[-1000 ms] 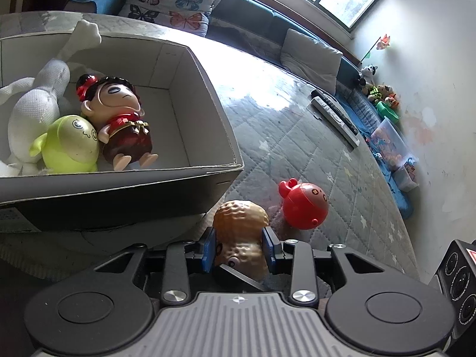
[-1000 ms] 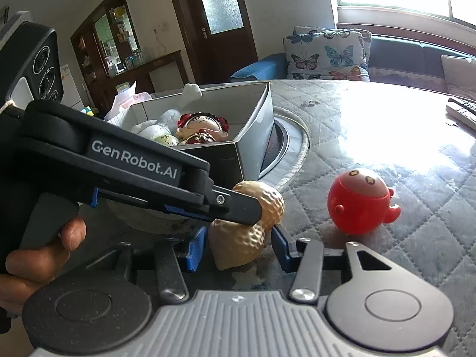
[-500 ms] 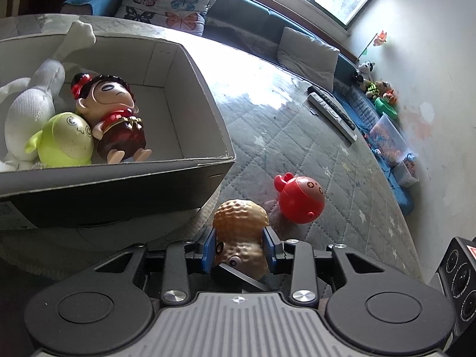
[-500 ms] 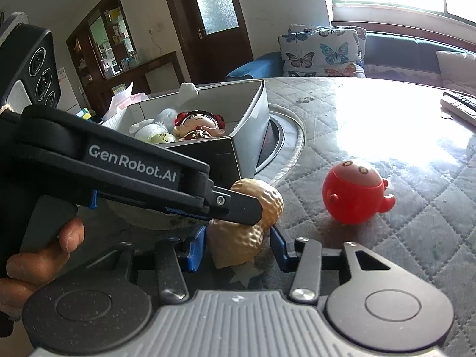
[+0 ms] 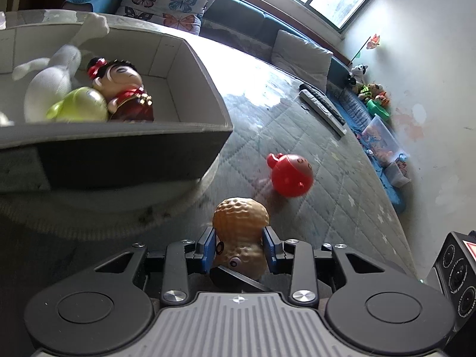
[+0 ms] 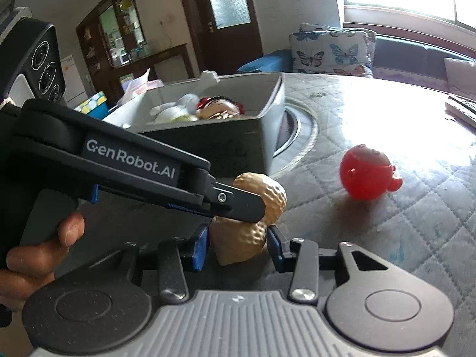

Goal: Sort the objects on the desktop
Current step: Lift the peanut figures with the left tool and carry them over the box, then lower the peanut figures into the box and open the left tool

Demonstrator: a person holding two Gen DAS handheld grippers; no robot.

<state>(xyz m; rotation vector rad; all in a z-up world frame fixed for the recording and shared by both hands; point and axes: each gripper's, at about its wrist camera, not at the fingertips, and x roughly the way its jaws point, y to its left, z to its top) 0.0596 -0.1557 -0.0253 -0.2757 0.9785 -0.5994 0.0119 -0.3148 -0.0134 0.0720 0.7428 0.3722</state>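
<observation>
white plush toy (image 5: 47,89) cut off, green toy (image 5: 80,108) blurred

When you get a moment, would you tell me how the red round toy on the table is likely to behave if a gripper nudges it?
The red round toy looks nearly spherical, so it would probably roll on the quilted table cover. Its small knobs may make it wobble or veer. Its glossy shell suggests hard, light plastic that could slip.

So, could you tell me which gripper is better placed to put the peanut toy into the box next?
The left gripper: its blue pads are already shut on the peanut toy, with the grey box just ahead. The right gripper is open around the toy's end, not clamped.
</observation>
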